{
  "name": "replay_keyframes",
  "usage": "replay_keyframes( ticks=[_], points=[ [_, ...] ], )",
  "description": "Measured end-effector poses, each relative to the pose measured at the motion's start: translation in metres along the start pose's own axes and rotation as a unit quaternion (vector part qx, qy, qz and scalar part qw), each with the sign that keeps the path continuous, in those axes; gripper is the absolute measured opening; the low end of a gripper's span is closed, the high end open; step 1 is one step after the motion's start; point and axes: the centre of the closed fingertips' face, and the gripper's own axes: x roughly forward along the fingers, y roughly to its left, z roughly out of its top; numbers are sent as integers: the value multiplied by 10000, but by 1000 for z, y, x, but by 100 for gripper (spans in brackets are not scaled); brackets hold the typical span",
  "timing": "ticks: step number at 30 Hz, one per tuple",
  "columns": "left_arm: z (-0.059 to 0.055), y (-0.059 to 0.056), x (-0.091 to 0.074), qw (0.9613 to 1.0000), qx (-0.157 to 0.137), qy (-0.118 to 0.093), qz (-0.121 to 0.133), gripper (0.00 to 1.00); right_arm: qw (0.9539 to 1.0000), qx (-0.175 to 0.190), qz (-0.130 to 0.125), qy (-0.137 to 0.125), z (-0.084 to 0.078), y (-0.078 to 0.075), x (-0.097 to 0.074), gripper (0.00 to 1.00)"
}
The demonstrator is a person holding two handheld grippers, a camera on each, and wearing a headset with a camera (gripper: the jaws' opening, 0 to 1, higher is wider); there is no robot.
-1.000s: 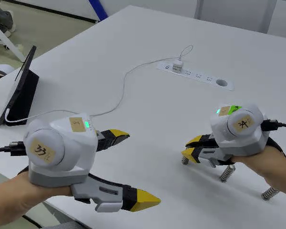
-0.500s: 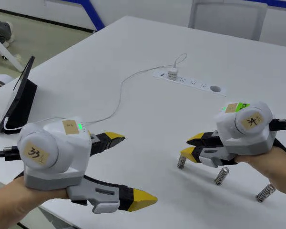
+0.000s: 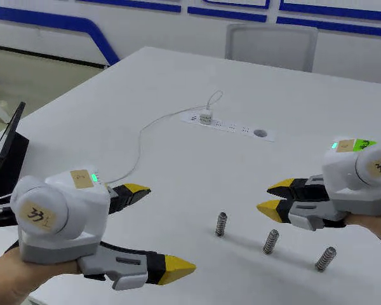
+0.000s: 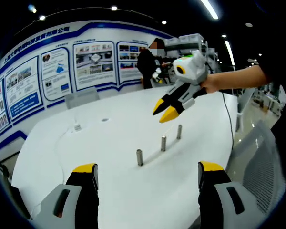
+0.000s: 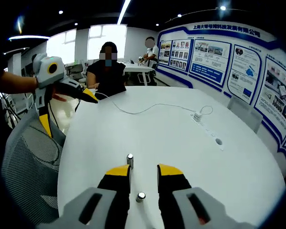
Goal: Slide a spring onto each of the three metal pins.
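Three coil springs stand upright in a row on the white table, each on a pin: left spring (image 3: 221,223), middle spring (image 3: 270,241), right spring (image 3: 325,258). In the left gripper view they show as short posts (image 4: 163,143). My right gripper (image 3: 274,198) hovers just right of and above the row, its yellow-tipped jaws a little apart with nothing in them. In the right gripper view (image 5: 144,171) two of the posts (image 5: 130,160) lie just ahead. My left gripper (image 3: 159,229) sits at the near left with its jaws spread wide and empty (image 4: 148,168).
A white power strip (image 3: 228,126) with a plug and a cable trailing left lies mid-table. A dark tablet (image 3: 6,159) leans on a stand at the left edge. A grey chair (image 3: 270,44) stands beyond the far edge. People stand in the background (image 5: 107,71).
The head camera has tilted up. My right gripper has drawn back to the right, off the springs, so all three now stand uncovered. My left gripper has stayed open at the near left.
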Motion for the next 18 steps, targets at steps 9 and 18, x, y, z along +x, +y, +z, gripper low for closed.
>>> replay_keyframes(
  ticks=[9, 18],
  points=[
    [0, -8, 2, 9997, 233, 100, -44, 91, 9995, 42, -221, -218, -10, -3, -45, 25],
    [7, -5, 5, 9999, 119, -26, 41, 93, 9975, 351, -520, -314, -28, -7, -88, 28]
  ],
)
